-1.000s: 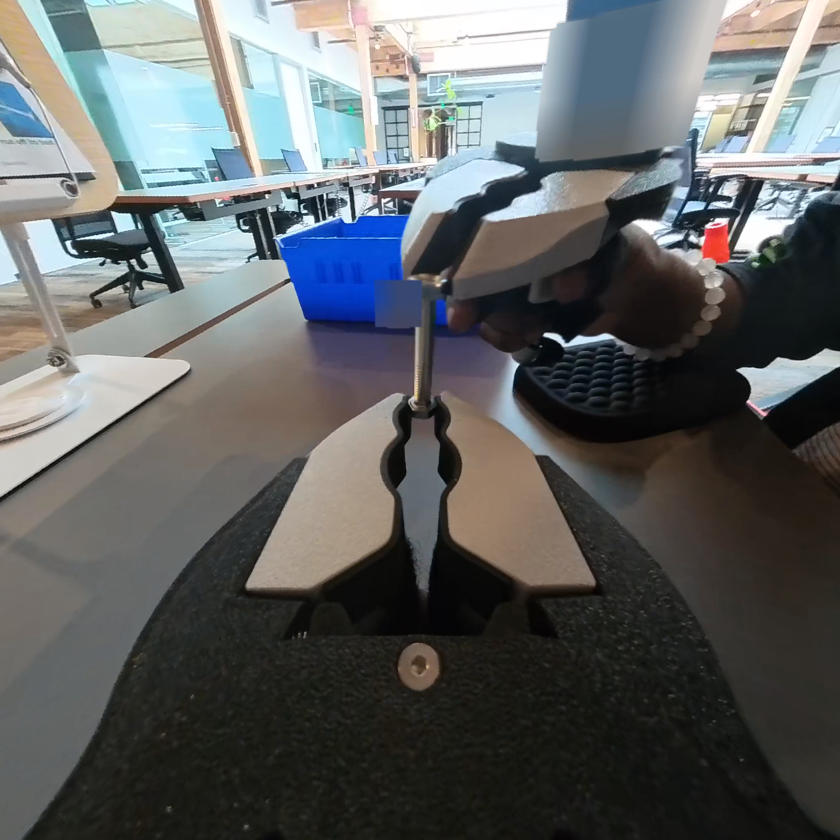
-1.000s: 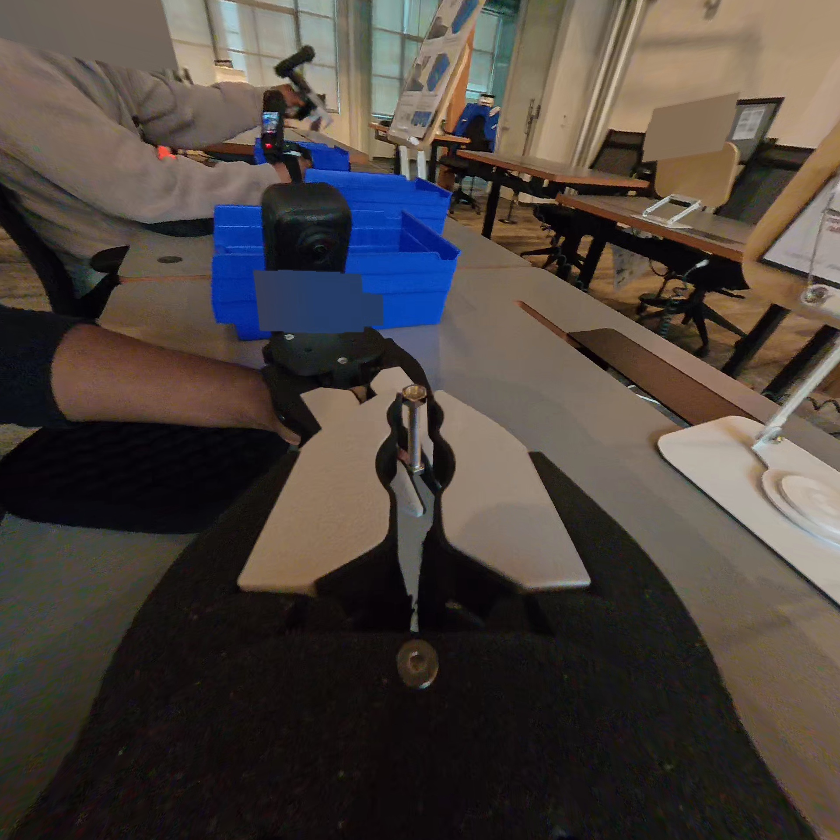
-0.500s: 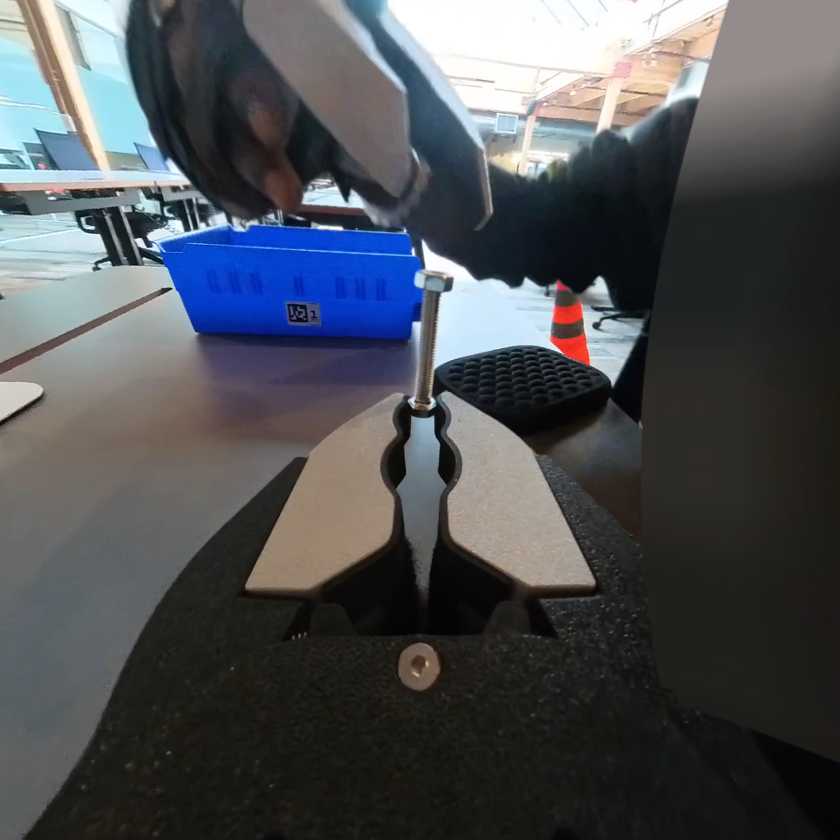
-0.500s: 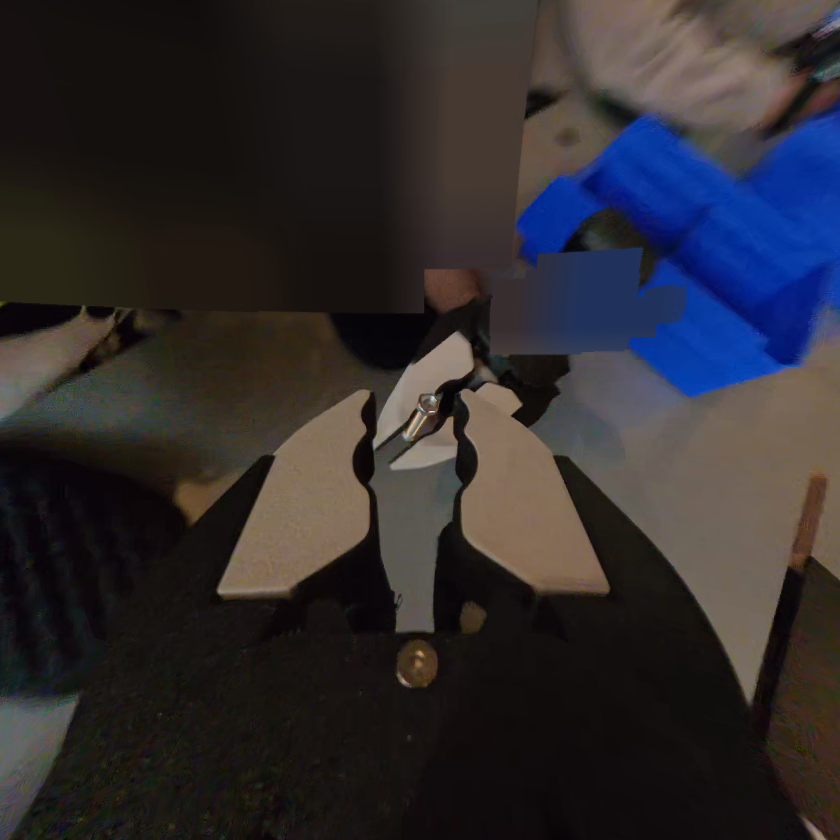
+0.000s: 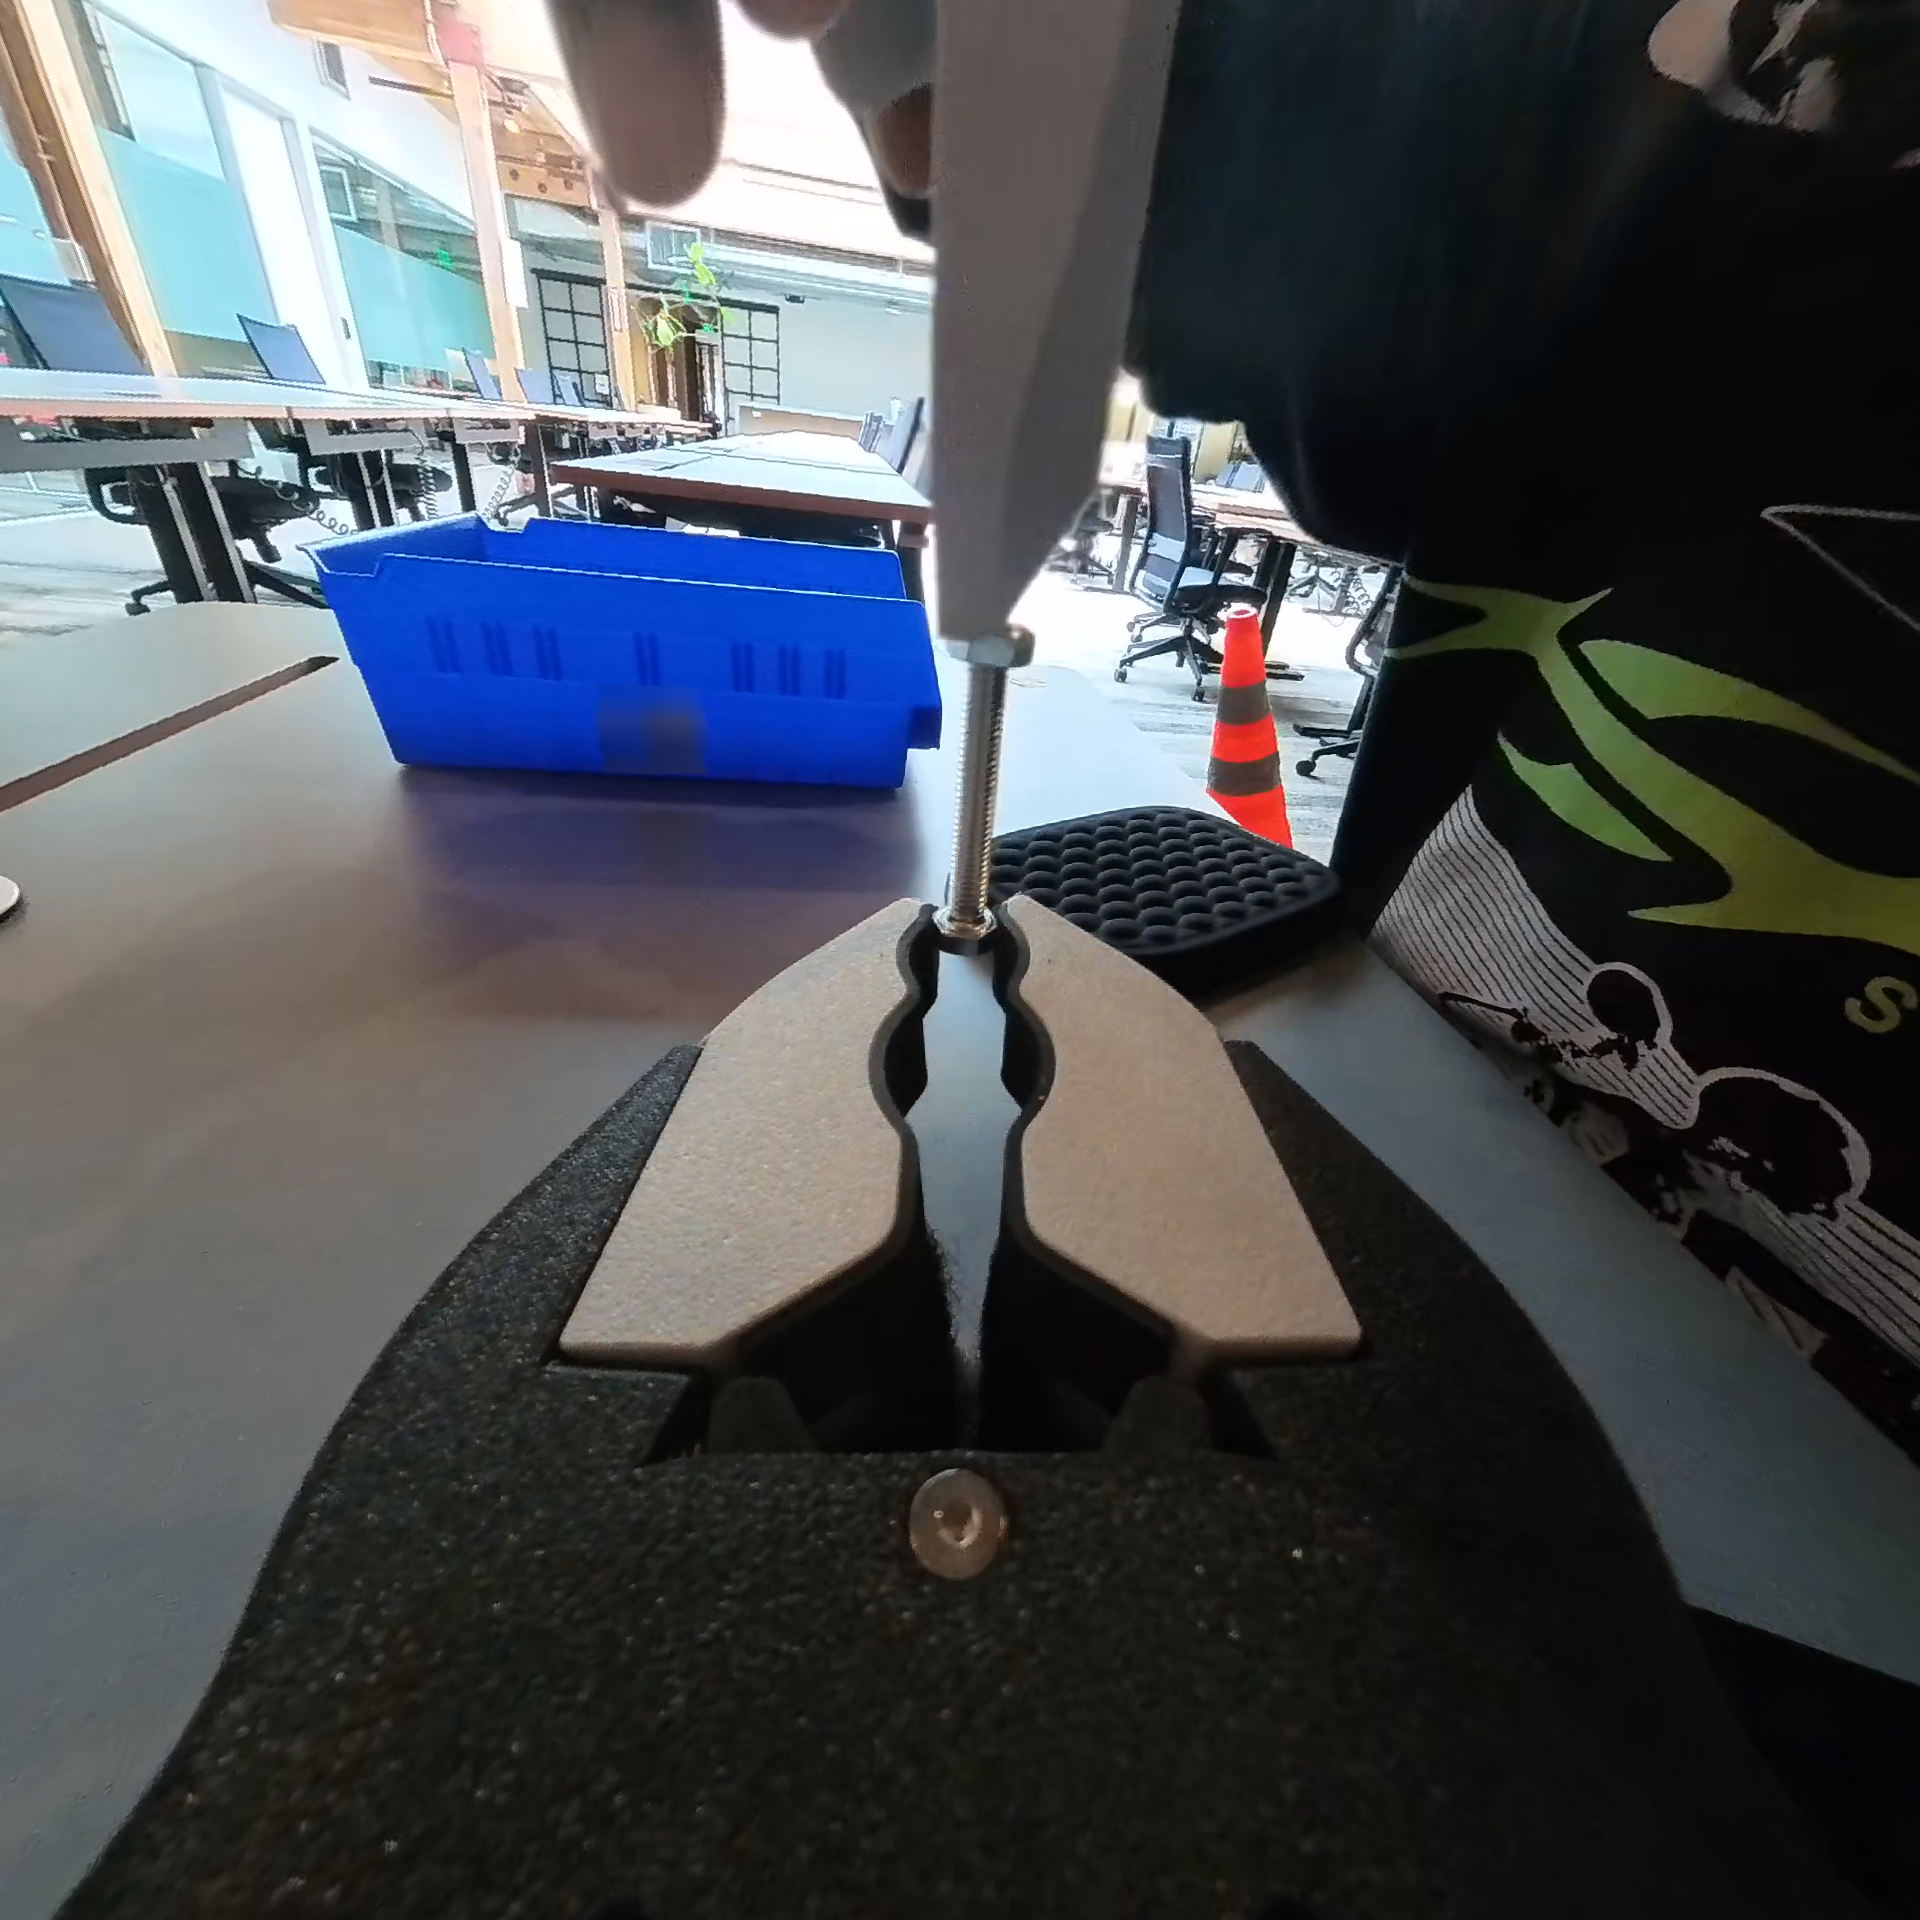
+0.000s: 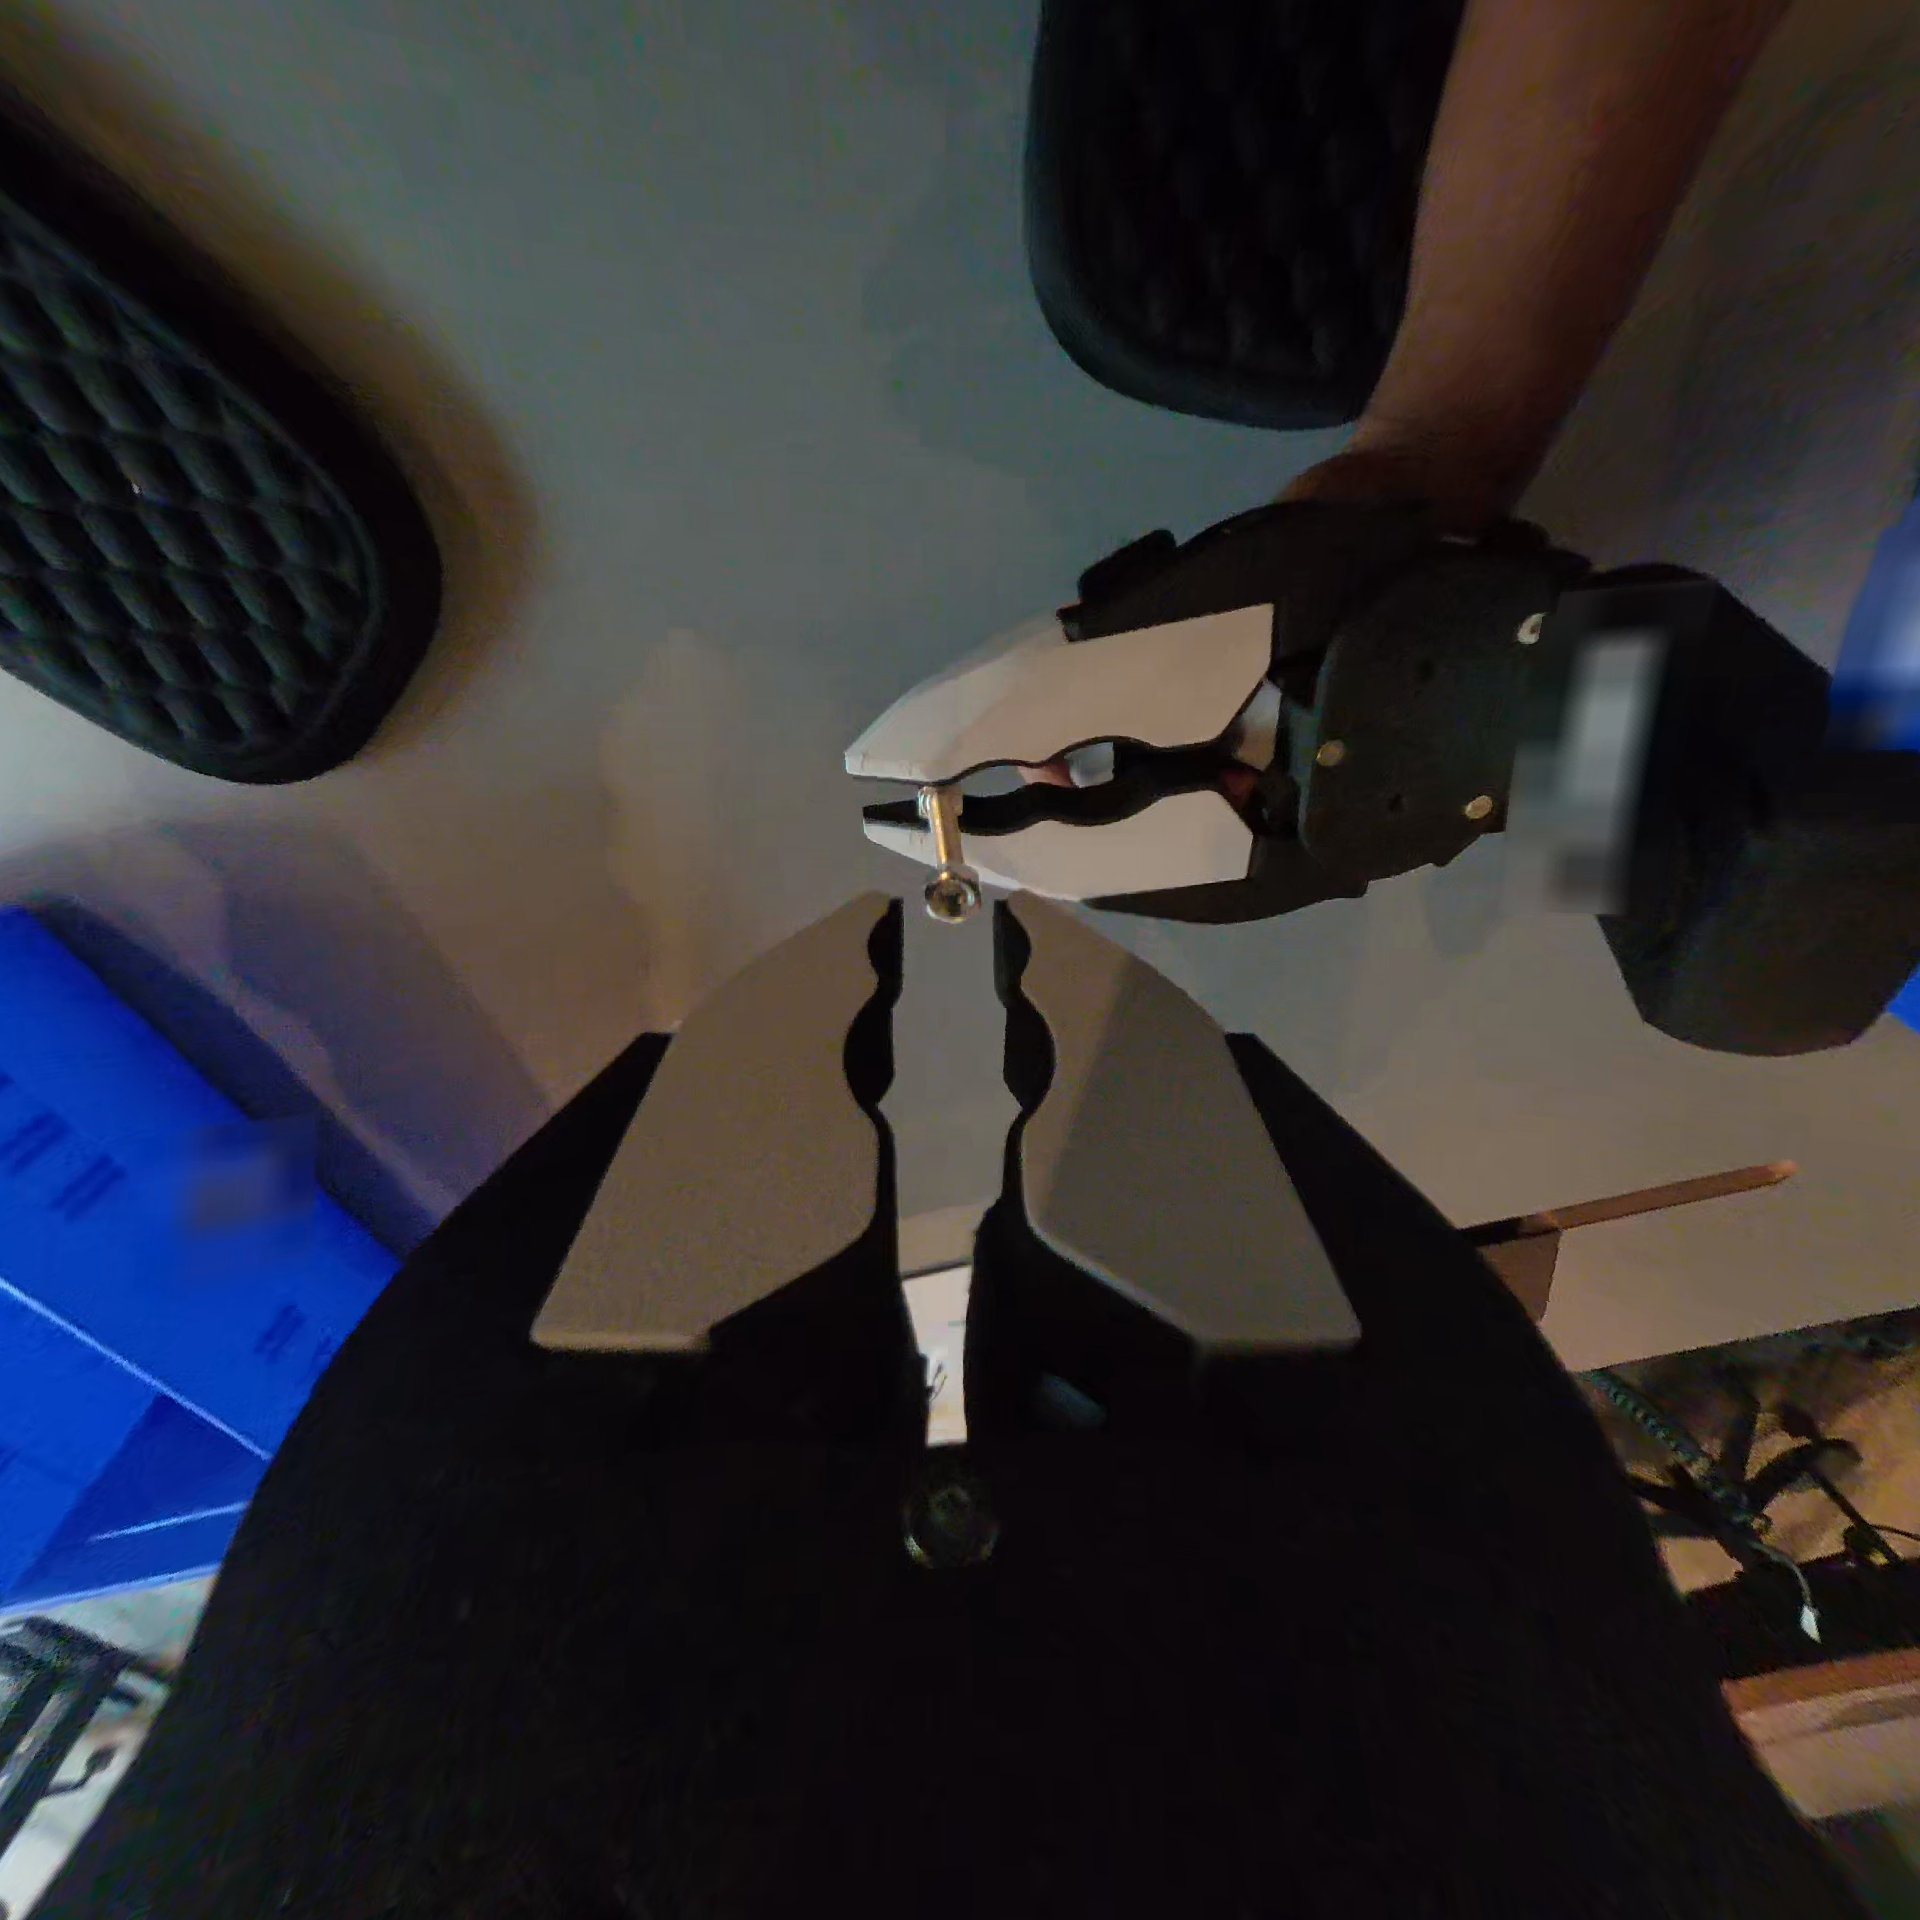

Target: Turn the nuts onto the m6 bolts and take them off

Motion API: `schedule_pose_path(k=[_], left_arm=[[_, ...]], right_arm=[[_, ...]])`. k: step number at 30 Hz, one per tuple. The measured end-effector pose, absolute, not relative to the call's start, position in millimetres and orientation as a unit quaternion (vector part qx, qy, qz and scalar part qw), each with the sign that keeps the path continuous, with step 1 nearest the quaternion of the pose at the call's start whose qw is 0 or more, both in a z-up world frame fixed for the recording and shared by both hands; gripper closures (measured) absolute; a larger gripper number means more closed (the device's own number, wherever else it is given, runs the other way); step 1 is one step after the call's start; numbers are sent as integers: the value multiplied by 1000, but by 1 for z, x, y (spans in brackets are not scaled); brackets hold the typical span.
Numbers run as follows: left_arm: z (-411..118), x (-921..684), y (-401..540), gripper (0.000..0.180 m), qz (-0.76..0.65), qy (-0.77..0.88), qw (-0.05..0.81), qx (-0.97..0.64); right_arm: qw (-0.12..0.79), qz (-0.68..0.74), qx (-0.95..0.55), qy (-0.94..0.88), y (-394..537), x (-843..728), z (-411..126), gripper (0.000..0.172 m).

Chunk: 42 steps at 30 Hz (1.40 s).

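**Right gripper swings over the bolt head**

Since a second ago the right gripper [image 6: 948, 906] has left the bolt's upper end, turned from level to pointing down over the counter [image 6: 675, 468], and its jaws have parted. They now stand spread to either side of the bolt's head, with a gap on each side in the right wrist view; nothing is pinched between them. In the left wrist view one of its grey fingers [image 5: 1023, 364] hangs straight down, its tip right at the hex head.

The left gripper [image 5: 971, 920] has kept its hold throughout. Its jaws are pressed on the lower end of the bolt [image 5: 982, 779], which stands upright from the fingertips with the threaded shank bare between grip and head. A small nut [image 5: 971, 923] sits at the base of the shank, right at the pinch. From the right wrist view the same bolt [image 6: 945, 847] pokes out of the left gripper's tips toward the camera.

A blue bin [image 5: 634, 665] rests farther back on the counter, and a black honeycomb pad [image 5: 1153, 883] lies just beyond the bolt, to its right. An orange cone [image 5: 1247, 727] stands on the floor behind.
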<state>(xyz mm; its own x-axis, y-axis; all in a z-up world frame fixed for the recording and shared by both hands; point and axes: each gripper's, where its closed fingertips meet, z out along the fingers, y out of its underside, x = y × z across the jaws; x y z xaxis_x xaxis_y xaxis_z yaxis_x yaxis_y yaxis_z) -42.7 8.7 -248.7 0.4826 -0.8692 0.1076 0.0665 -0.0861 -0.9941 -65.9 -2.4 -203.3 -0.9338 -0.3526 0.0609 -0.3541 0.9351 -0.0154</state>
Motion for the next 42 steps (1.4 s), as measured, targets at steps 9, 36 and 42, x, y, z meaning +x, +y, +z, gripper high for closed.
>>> schedule_pose_path(k=[9, 36, 42], left_arm=[[-251, -43, 13, 171, -376, 315, 597, -635], [-258, -44, 30, 171, -279, 249, 621, -689], [-257, -43, 28, 171, -292, 256, 618, -683]], right_arm=[[41, 15, 131, -990, 1, -66, -208, 162], [54, 14, 62, -997, 12, -61, -209, 140], [30, 40, 107, -993, 9, -58, -211, 151]])
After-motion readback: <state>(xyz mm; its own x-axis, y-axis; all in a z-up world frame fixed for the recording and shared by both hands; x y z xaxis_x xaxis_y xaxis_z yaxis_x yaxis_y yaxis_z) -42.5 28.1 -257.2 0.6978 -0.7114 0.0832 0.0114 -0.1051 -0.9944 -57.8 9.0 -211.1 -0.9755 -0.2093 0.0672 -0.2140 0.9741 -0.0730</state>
